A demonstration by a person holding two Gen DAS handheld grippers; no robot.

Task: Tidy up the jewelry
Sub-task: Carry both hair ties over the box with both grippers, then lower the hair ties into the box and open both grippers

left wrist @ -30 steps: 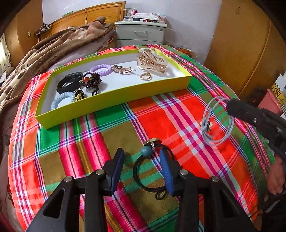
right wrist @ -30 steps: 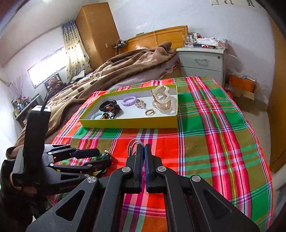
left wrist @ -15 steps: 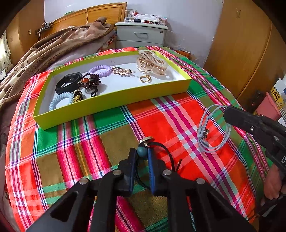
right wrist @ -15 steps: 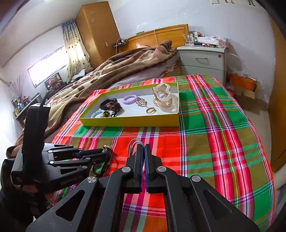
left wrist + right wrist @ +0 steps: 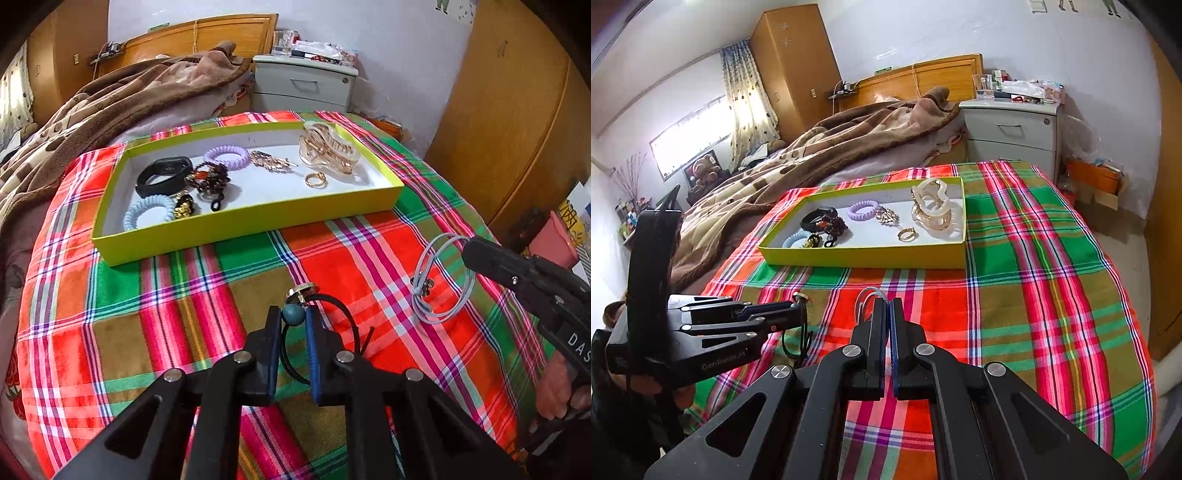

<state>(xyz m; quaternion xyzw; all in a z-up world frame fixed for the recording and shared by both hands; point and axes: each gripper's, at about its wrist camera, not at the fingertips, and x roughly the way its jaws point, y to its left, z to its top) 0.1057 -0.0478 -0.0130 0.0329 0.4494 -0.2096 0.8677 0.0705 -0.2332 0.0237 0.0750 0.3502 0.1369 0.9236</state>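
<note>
My left gripper is shut on a black hair tie with a teal bead and holds it above the plaid cloth; its cord hangs below. In the right wrist view the left gripper is at the left. My right gripper is shut on a grey-blue cord loop, which also shows in the left wrist view hanging from the right gripper. The yellow-green tray ahead holds hair ties, a black band, a ring and a clear claw clip.
The plaid cloth covers the surface. A brown blanket lies on the bed behind the tray. A grey nightstand stands at the back. A wooden wardrobe is on the right.
My left gripper has closed on the black hair tie's bead and lifted it off the cloth. My right gripper stays shut on the grey-blue cord loop and has risen a little.
</note>
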